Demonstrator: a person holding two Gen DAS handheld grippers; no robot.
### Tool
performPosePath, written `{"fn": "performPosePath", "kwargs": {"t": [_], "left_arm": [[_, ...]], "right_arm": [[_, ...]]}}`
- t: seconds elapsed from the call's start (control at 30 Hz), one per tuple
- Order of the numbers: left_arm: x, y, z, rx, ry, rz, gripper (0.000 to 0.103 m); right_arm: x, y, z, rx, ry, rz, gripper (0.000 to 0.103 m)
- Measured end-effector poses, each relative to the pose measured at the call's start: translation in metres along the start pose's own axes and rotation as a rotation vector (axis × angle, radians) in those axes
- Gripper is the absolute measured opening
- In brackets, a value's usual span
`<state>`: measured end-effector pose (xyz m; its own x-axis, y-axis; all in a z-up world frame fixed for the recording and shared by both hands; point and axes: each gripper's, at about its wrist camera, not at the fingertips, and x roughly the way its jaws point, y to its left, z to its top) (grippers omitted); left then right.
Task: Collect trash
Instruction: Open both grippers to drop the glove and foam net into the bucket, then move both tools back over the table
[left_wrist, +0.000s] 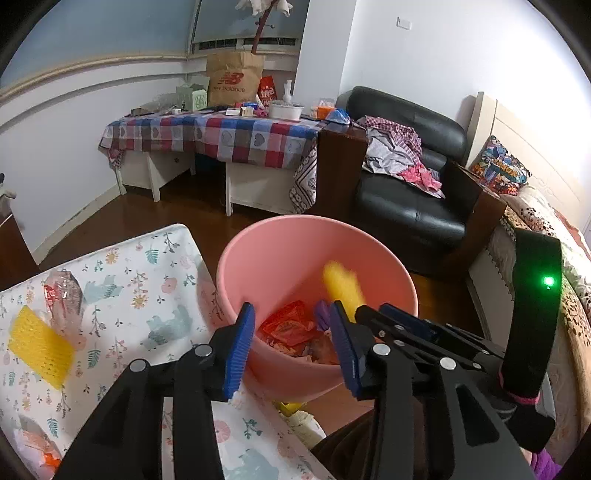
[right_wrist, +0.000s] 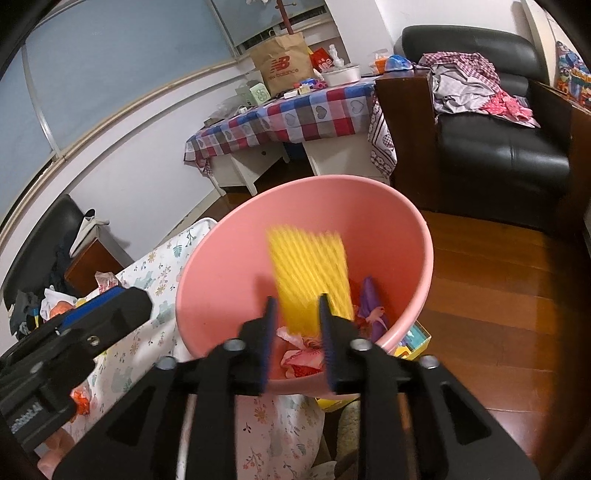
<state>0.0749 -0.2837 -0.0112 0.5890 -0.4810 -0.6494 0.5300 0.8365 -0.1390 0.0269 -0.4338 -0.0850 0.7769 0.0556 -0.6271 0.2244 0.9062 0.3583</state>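
A pink bin (left_wrist: 258, 236) stands beside a table with a floral cloth (left_wrist: 147, 280). My left gripper (left_wrist: 290, 314) hangs open over the bin's near rim with nothing between its fingers. My right gripper (right_wrist: 297, 300) is open above the bin (right_wrist: 369, 184). A yellow foam net (right_wrist: 308, 273), blurred, is just past its fingertips and inside the bin, with no pad pressing on it. The same net (left_wrist: 341, 282) shows as a yellow smear in the left wrist view. Orange wrappers (left_wrist: 288, 325) and a purple wrapper (right_wrist: 371, 299) lie at the bottom.
On the floral cloth lie a second yellow foam net (left_wrist: 38, 345), a crumpled clear wrapper (left_wrist: 62, 295) and an orange scrap (left_wrist: 50, 459). A black armchair (left_wrist: 410, 206) with clothes, a checked-cloth table (left_wrist: 221, 136) and a bed (left_wrist: 554, 258) stand around the wooden floor.
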Motion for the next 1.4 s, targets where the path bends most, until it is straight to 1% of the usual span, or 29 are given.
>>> {"fn": "performPosePath", "kwargs": {"t": [0.03, 0.07, 0.37, 0.57, 0.77, 0.97, 1.17, 1.27, 1.4], "left_arm": [[-0.002, 0.001, 0.001, -0.002, -0.003, -0.001, 0.044], [-0.005, 0.002, 0.001, -0.005, -0.007, -0.002, 0.044], [-0.033, 0.018, -0.006, -0.039, -0.042, 0.011, 0.045], [-0.057, 0.033, -0.013, -0.057, -0.069, 0.034, 0.045], [-0.081, 0.056, -0.023, -0.082, -0.092, 0.072, 0.045], [-0.11, 0.085, -0.036, -0.11, -0.11, 0.126, 0.045], [-0.146, 0.132, -0.056, -0.182, -0.133, 0.216, 0.045], [-0.163, 0.161, -0.068, -0.224, -0.138, 0.275, 0.045], [-0.176, 0.191, -0.086, -0.267, -0.126, 0.327, 0.045]], "right_arm": [[-0.001, 0.0, 0.0, 0.001, -0.004, 0.0, 0.038], [-0.002, 0.001, 0.0, -0.002, -0.008, -0.001, 0.039], [-0.012, 0.01, 0.0, -0.028, -0.019, 0.007, 0.039], [-0.023, 0.025, -0.005, -0.062, -0.024, 0.043, 0.039], [-0.029, 0.049, -0.016, -0.115, -0.011, 0.086, 0.039], [-0.033, 0.075, -0.031, -0.171, 0.018, 0.12, 0.039], [-0.036, 0.094, -0.042, -0.204, 0.035, 0.152, 0.039], [-0.035, 0.103, -0.049, -0.216, 0.047, 0.17, 0.039], [-0.03, 0.115, -0.06, -0.242, 0.093, 0.202, 0.039]]}}
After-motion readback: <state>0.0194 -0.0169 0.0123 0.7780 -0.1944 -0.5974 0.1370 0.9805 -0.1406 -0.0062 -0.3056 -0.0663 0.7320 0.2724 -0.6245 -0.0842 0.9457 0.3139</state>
